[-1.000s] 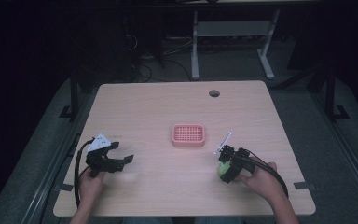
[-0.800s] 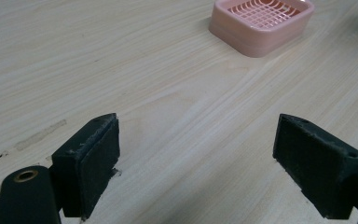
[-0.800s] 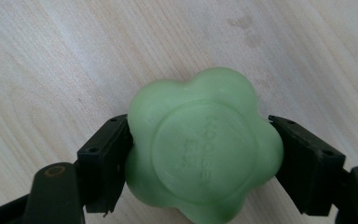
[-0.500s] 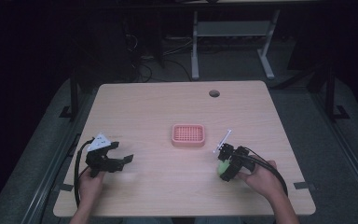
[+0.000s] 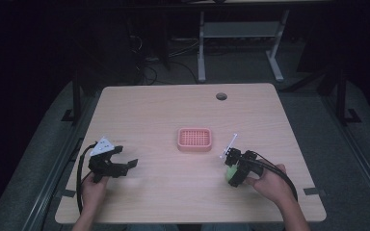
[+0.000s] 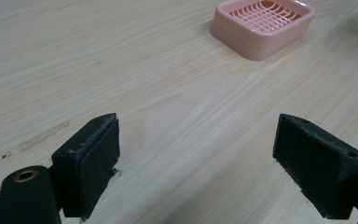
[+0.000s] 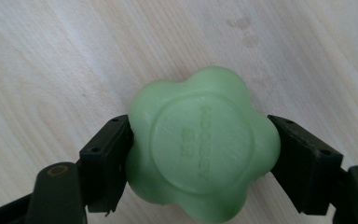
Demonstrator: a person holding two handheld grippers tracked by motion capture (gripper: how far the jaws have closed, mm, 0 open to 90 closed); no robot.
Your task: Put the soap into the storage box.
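My right tool (image 7: 199, 154) was pinching the green soap (image 7: 200, 147), one black jaw pressed to each side of the flower-shaped bar. In the right gripper view the soap's lower lobes ran off the bottom edge, and its bulk hid the surface directly beneath, so I could not tell whether the bar was resting on the wood or just above it. The raised lettering on its face was too faint to read. From the high view the right tool (image 5: 235, 169) sat near the front right of the surface (image 5: 164, 115), and the soap (image 5: 231, 173) showed as a small green patch half covered by the tool and my right hand (image 5: 270, 182).

My left tool (image 6: 196, 163) was spread wide, nothing between its jaws but bare wood grain. Both jaws were cut off at the bottom of the left gripper view. The pink soap dish (image 6: 263, 27) sat ahead of them, well apart, its far corner clipped by the top edge. In the high view the dish (image 5: 194, 139) lay mid-surface, between my left tool (image 5: 120, 163) and the right one, nearer the right. My forearms ran out of the bottom edge there.
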